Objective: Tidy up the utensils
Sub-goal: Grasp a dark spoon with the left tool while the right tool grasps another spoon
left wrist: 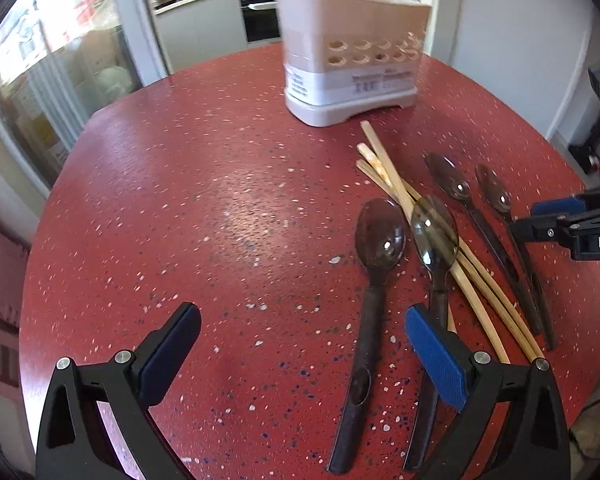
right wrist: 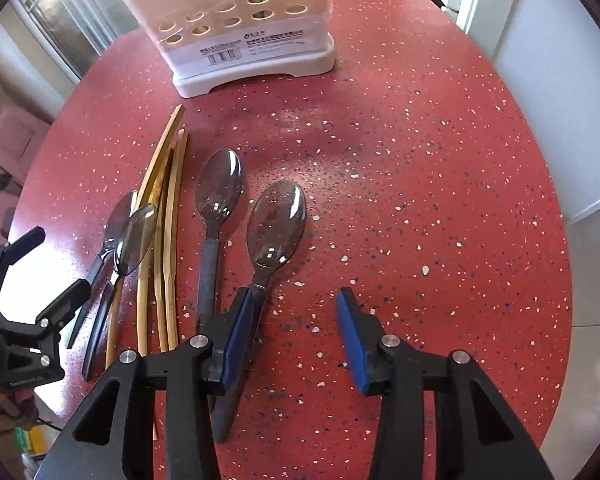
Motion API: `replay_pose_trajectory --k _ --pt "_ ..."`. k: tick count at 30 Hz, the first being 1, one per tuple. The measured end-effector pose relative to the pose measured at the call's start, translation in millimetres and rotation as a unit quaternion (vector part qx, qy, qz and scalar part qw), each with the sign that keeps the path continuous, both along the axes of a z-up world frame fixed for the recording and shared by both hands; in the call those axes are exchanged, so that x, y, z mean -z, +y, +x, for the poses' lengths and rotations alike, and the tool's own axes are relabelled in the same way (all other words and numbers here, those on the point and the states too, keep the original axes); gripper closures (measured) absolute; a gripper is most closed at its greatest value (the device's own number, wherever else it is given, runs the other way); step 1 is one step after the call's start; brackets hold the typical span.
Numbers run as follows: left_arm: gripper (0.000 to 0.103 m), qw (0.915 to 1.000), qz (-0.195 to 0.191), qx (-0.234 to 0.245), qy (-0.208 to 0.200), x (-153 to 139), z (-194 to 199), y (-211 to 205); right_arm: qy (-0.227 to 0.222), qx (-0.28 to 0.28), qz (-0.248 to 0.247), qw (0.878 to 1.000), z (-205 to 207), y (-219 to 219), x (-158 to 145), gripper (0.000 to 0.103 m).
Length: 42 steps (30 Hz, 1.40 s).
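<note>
Several dark translucent plastic spoons (left wrist: 380, 240) (right wrist: 276, 220) and bamboo chopsticks (left wrist: 384, 168) (right wrist: 168, 200) lie on the red speckled table (left wrist: 220, 200) (right wrist: 420, 160). A beige utensil holder (left wrist: 352, 60) (right wrist: 236, 28) stands at the back and holds a few utensils. My left gripper (left wrist: 300, 344) is open and empty, low over the table, with a spoon handle between its fingers. My right gripper (right wrist: 296, 320) is open and empty; its left finger (right wrist: 240, 320) is over the handle of the rightmost spoon. The right gripper also shows at the right edge of the left wrist view (left wrist: 556, 224).
The table is round; its edge curves away at left and right. A kitchen counter and oven (left wrist: 256, 12) lie beyond the table. A glass door (left wrist: 48, 80) is on the left. The left gripper shows at the left edge of the right wrist view (right wrist: 40, 272).
</note>
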State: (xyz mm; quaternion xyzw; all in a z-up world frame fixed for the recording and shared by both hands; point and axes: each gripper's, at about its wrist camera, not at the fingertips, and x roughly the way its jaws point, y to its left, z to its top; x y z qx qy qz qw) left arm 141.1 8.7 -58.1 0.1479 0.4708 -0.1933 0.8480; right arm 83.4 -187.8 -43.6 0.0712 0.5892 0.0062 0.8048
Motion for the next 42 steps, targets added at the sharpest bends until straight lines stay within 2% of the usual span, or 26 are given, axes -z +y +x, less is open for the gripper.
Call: replay_pose_trajectory --k 7,10,13,14,16,20,22,23,26,27,32,37,42 --pt "0.000 0.9984 0.044 0.035 0.008 8 8 -19 0.006 -0.014 -0.022 1.000 6 22 -1 0.058" --pt "0.000 0.9983 0.042 0.037 0.017 8 13 -23 0.013 -0.014 -0.032 0.999 7 30 -2 0.058" --pt "0.000 0.9979 0.041 0.043 0.024 5 15 -28 0.016 -0.043 -0.054 0.998 8 41 -4 0.068" --pt "0.004 0.9976 0.040 0.049 0.028 4 14 -30 0.018 -0.052 -0.055 0.997 9 43 -3 0.071" --pt "0.017 0.9963 0.040 0.067 0.037 2 12 -35 0.027 -0.067 -0.054 0.996 10 43 -2 0.080" --pt "0.022 0.9943 0.055 0.079 0.046 1 11 -43 0.041 -0.084 -0.052 0.994 13 42 -1 0.084" --pt "0.037 0.9933 0.043 0.083 0.068 0 14 -45 0.042 -0.093 -0.053 0.993 14 43 -2 0.088" --pt "0.041 0.9930 0.037 0.082 0.076 0 16 -46 0.042 -0.098 -0.049 0.993 13 43 -4 0.090" --pt "0.061 0.9919 0.031 0.091 0.083 -2 12 -52 0.036 -0.107 -0.045 0.993 11 34 -4 0.091" --pt "0.062 0.9919 0.030 0.092 0.083 -2 10 -53 0.032 -0.109 -0.041 0.993 11 32 -3 0.091" --pt "0.062 0.9956 0.035 0.071 0.050 -5 -2 -54 -0.004 -0.110 0.001 0.994 -5 13 -11 0.091" --pt "0.062 0.9997 0.001 0.023 0.008 -21 -17 -38 -0.047 -0.100 0.054 0.992 -18 -14 -24 0.091" --pt "0.062 0.9982 -0.050 -0.026 -0.023 -44 -26 -15 -0.082 -0.097 0.089 0.988 -25 -35 -33 0.091"
